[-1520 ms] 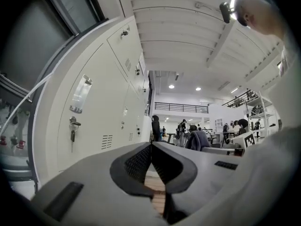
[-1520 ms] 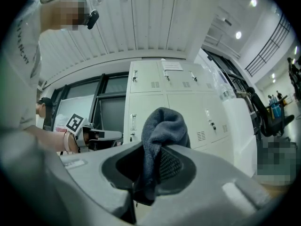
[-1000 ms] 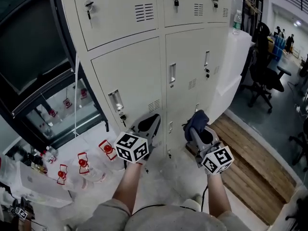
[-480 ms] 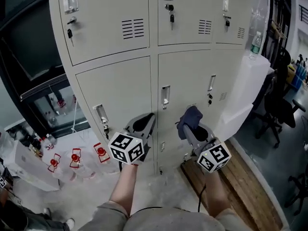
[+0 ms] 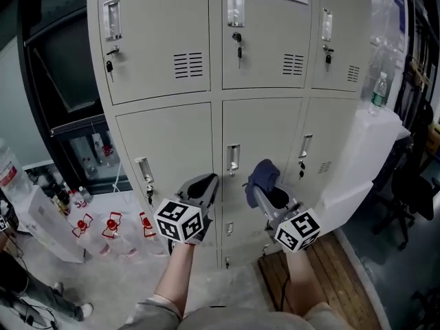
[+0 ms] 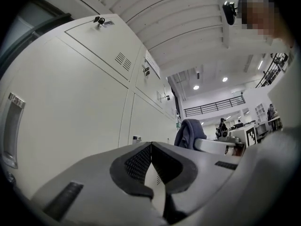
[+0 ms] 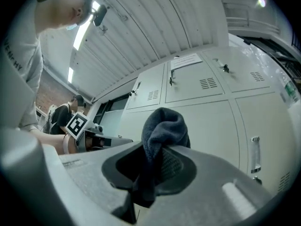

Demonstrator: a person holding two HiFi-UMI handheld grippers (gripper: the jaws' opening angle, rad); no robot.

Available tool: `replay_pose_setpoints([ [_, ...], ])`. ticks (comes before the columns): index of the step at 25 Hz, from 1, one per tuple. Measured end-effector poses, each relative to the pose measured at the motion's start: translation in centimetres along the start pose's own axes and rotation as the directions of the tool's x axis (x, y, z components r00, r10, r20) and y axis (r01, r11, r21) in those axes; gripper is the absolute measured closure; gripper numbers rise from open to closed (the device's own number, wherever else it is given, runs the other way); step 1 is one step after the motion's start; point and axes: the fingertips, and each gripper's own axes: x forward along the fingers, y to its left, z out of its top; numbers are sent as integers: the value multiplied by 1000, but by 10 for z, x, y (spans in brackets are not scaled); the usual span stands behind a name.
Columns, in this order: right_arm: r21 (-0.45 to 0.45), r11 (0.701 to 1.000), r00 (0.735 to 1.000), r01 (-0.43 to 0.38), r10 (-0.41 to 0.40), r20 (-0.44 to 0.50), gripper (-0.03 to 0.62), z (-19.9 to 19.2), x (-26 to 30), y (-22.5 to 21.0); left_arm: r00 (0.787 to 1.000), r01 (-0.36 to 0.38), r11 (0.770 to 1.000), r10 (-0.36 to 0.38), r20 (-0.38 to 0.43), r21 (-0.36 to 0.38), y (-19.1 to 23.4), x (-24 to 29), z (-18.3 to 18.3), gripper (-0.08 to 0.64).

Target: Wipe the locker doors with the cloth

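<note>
A bank of beige locker doors [image 5: 172, 143] fills the head view, each with a handle, lock and vent. My right gripper [image 5: 260, 181] is shut on a dark blue cloth [image 5: 262, 173], held a little in front of the middle lower door [image 5: 265, 126]. In the right gripper view the cloth [image 7: 164, 128] bulges up from between the jaws, with locker doors [image 7: 207, 112] behind. My left gripper [image 5: 205, 184] is shut and holds nothing, close to the seam between the left and middle lower doors. The left gripper view shows its jaws closed together [image 6: 151, 147] beside a locker door [image 6: 70, 107].
A white appliance [image 5: 361, 157] with a bottle [image 5: 377, 91] on top stands right of the lockers. Red-capped bottles [image 5: 113, 225] and a white box [image 5: 51, 229] lie on the floor at left. A wooden pallet [image 5: 323, 273] lies at lower right. A dark glass cabinet [image 5: 65, 81] is at left.
My view has tilted upward, so more of the upper locker row shows. Both grippers have risen slightly toward the lower doors; the right still holds the cloth.
</note>
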Motion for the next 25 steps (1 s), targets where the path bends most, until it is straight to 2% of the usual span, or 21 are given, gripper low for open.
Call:
replay_pose_setpoints([
  [12,-21,992,989,-126,127,79,535,41,25,12,994,-107,993,106,19,51,-1,-23,25,561],
  [20,-49,977,969,-208,213,126,535,67,69,42,979,-199,975,194,62,96,32,-58,63,561],
  [25,-26,971,958,-237,238,160,535,75,100,63,969,-245,963,239,63,115,61,-87,78,561],
])
